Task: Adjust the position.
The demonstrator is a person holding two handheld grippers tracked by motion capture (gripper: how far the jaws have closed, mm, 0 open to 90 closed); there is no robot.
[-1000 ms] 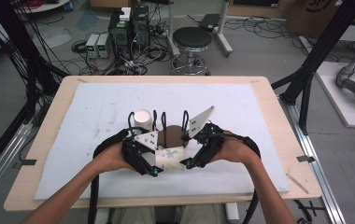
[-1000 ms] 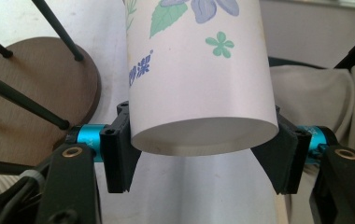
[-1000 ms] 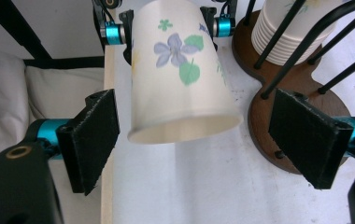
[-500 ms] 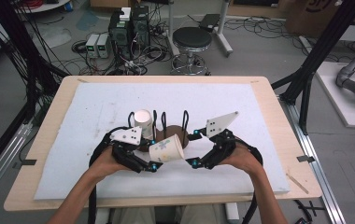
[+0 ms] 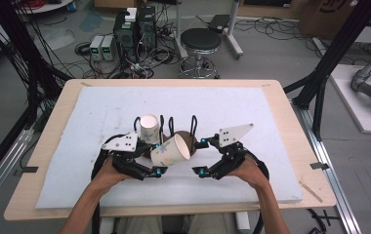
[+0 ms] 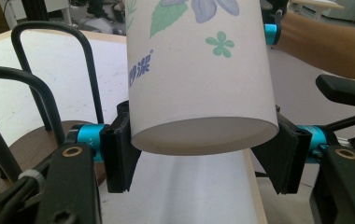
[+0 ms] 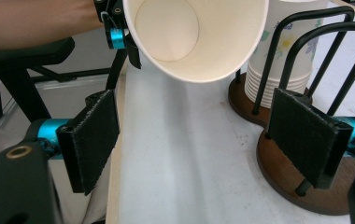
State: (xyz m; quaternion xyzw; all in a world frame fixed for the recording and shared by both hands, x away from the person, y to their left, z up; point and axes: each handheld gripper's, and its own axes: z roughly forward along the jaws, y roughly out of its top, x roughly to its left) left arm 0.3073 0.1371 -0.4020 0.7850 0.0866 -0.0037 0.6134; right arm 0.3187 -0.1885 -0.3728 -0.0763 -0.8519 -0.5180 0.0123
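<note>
A flower-printed paper cup (image 5: 171,150) lies tilted in my left gripper (image 5: 158,168), its mouth turned toward the right gripper. In the left gripper view both pads press the cup (image 6: 199,79) near its base, so the left gripper (image 6: 199,154) is shut on it. My right gripper (image 5: 200,157) stands a little to the right of the cup's mouth, jaws wide apart with nothing between them (image 7: 199,140). The right gripper view looks into the cup's open mouth (image 7: 194,32). A stack of matching cups (image 5: 149,127) stands in a wire-looped holder on a wooden base (image 5: 189,139).
The holder's black wire loops (image 7: 325,51) and brown base (image 7: 283,186) sit just beyond and beside the right gripper's jaws. A white foam mat (image 5: 252,109) covers the wooden table (image 5: 291,122), whose front edge lies just behind both hands.
Both hands have drawn apart and come lower: the left gripper went left with the cup, the right gripper went right. The cup now tilts with its mouth toward the right gripper.
</note>
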